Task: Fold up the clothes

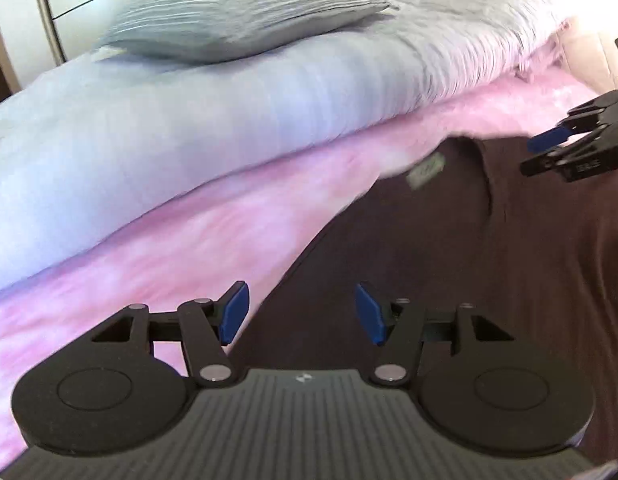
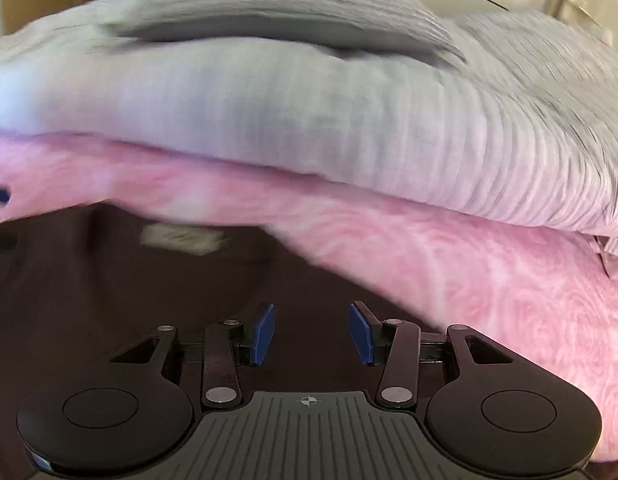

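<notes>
- The left gripper (image 1: pixel 302 312) has its blue pads (image 1: pixel 235 312) spread apart with nothing between them; it hangs over the left edge of the dark brown shirt (image 1: pixel 449 260).
- The right gripper (image 2: pixel 312 334) is likewise released, pads (image 2: pixel 361 334) apart and empty, above the shirt's (image 2: pixel 129 300) upper part near the neck.
- The shirt lies spread on the pink blanket (image 1: pixel 169 240), its pale neck label (image 1: pixel 427 170) showing at the collar, pointing toward the grey pillows (image 1: pixel 237 12).
- Risk: both views are blurred, which suggests quick motion; closing the fingers at that pace could miss the hem or pinch only one layer, so the fold drags crooked.
- Risk: the blanket is plush and lies right under the cloth; a deep pinch at the left edge could catch blanket along with shirt and pull both up.
- Risk: if the two sides grip at uneven heights, the fold would likely skew and the collar bunch.
</notes>
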`<state>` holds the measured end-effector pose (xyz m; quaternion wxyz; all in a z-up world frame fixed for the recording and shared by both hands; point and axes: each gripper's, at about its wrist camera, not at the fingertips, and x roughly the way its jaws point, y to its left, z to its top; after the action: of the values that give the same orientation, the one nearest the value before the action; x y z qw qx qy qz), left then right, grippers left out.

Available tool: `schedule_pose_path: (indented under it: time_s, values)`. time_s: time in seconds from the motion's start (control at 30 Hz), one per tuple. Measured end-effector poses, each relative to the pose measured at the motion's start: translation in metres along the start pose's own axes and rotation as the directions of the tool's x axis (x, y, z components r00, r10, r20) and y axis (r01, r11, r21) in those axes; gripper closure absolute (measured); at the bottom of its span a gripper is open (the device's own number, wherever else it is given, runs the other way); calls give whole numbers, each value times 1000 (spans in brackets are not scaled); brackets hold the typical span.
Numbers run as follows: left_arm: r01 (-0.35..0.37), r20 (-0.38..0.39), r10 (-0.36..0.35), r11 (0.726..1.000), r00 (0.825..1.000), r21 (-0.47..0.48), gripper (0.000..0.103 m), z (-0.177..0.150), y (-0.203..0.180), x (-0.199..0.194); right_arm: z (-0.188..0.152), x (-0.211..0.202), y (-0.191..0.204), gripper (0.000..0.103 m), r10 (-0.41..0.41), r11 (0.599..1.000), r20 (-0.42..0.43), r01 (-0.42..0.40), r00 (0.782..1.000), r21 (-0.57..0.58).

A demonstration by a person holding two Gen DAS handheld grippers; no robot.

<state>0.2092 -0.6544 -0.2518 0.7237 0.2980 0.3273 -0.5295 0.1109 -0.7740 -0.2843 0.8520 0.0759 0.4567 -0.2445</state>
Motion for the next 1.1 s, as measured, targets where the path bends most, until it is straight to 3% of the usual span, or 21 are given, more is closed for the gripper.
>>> schedule_pose_path:
  time_s: [0.13,0.3,0.37,0.5,0.67,0.77,0.83,0.9,0.93,1.0,1.03,1.1]
  values:
    - [-76,-93,79,997,993,33,47,-60,57,-65,-24,-22,64,57,106,994,-28,-106,994,-20]
    - [-159,-253,153,987,955,-1,46,-140,134,-136,-54,-50,145,57,235,970,-65,-238,970,-40]
    - [-158,-284,135,985,949,-62,45,-166,154,-157,-63,-59,181,57,269,961,-80,-273,960,-37]
    - [-95,-307,18,967,952,-238,45,-207,175,-178,-76,-68,253,57,318,945,-102,-323,943,-38]
    - [29,-246,-129,928,961,-372,46,-237,158,-163,-89,-74,319,57,345,936,-125,-351,930,-34]
    - [22,-266,-141,913,954,-407,48,-244,143,-139,-95,-76,352,57,355,932,-138,-362,925,-29]
    - [-21,-291,-115,905,950,-426,55,-250,137,-130,-96,-76,362,57,355,932,-139,-362,924,-27]
    - [-44,-270,-87,895,959,-444,61,-255,134,-131,-96,-75,372,57,356,932,-140,-363,924,-26]
    - [-53,-266,-75,894,961,-444,69,-256,132,-133,-96,-75,377,57,356,931,-140,-363,924,-25]
    - [-28,-264,-101,895,959,-445,103,-256,135,-138,-97,-75,382,57,355,932,-144,-362,924,-22]
    - [-16,-263,-114,895,958,-446,103,-255,136,-141,-96,-75,384,57,354,933,-145,-360,924,-22]
    - [-1,-264,-106,926,959,-376,103,-247,145,-157,-93,-79,385,57,360,930,-143,-366,922,-19]
